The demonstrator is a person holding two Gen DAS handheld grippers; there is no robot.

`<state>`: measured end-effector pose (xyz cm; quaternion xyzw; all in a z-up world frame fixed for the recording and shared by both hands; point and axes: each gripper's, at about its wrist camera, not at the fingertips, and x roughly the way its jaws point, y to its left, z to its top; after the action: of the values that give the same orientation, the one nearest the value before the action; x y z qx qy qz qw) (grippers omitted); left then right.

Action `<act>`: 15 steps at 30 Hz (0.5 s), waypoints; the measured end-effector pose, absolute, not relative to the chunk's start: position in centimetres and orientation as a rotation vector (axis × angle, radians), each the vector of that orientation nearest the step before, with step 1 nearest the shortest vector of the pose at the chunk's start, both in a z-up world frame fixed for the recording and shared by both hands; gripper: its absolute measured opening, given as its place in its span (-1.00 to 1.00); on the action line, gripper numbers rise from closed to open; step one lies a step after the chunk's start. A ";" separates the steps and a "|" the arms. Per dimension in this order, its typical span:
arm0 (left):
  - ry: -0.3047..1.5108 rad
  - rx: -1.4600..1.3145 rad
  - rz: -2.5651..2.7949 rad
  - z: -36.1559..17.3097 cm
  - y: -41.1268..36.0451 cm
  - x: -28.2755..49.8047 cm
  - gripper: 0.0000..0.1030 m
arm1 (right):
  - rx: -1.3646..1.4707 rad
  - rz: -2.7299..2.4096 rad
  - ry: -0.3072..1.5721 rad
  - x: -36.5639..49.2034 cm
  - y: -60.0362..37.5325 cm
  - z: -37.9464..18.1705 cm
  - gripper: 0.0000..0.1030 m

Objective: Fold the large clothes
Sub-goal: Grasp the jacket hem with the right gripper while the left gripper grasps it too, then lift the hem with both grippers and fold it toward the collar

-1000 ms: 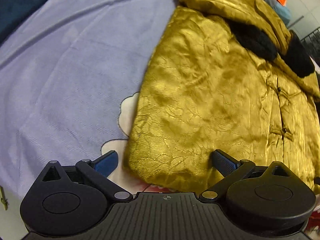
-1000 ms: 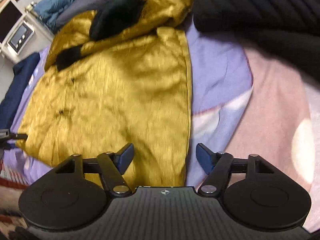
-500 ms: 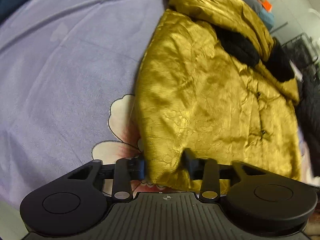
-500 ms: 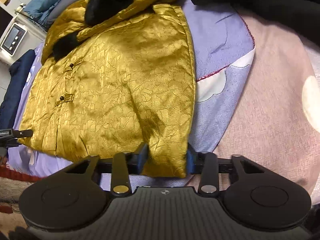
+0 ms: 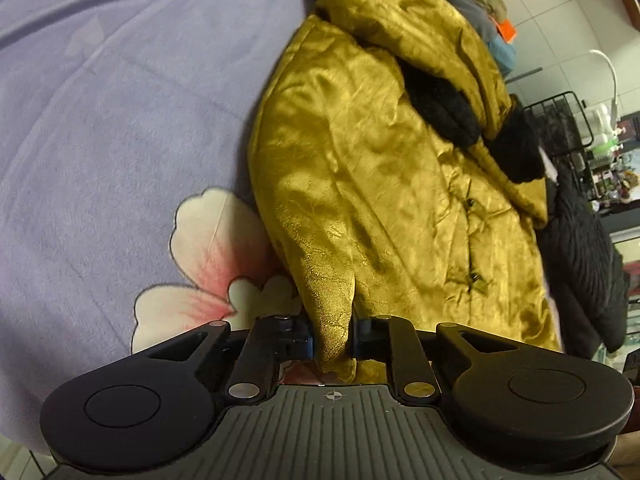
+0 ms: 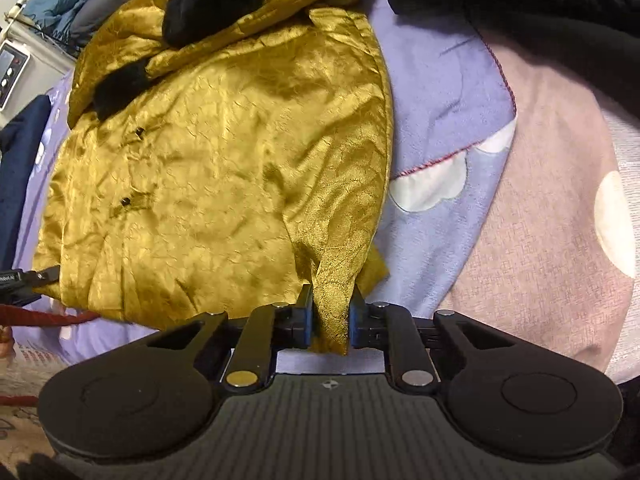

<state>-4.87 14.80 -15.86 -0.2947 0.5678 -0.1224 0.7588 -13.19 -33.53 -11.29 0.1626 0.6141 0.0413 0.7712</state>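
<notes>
Jaws have just been closing: left gripper (image 5: 331, 339) and right gripper (image 6: 329, 323) each pinch a hem corner of the gold jacket (image 5: 384, 184), spread on the purple blanket (image 5: 120, 120).

Past my fingers I see a lavender blanket (image 5: 120, 112) with a pale flower print (image 5: 208, 248) covering the bed. Far right of them stand a black wire rack (image 5: 560, 120) and a tiled wall (image 5: 560, 12).
</notes>
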 end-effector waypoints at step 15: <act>0.969 -0.464 -0.320 -4.4 13.3 13.0 -0.07 | 0.445 0.201 1.072 -2.0 -36.2 -2.8 -0.73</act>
<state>13.03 13.27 -4.36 -0.2199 0.4597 -0.1519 0.8469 -2.02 -36.17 -2.84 0.2097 0.5057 0.0950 0.8314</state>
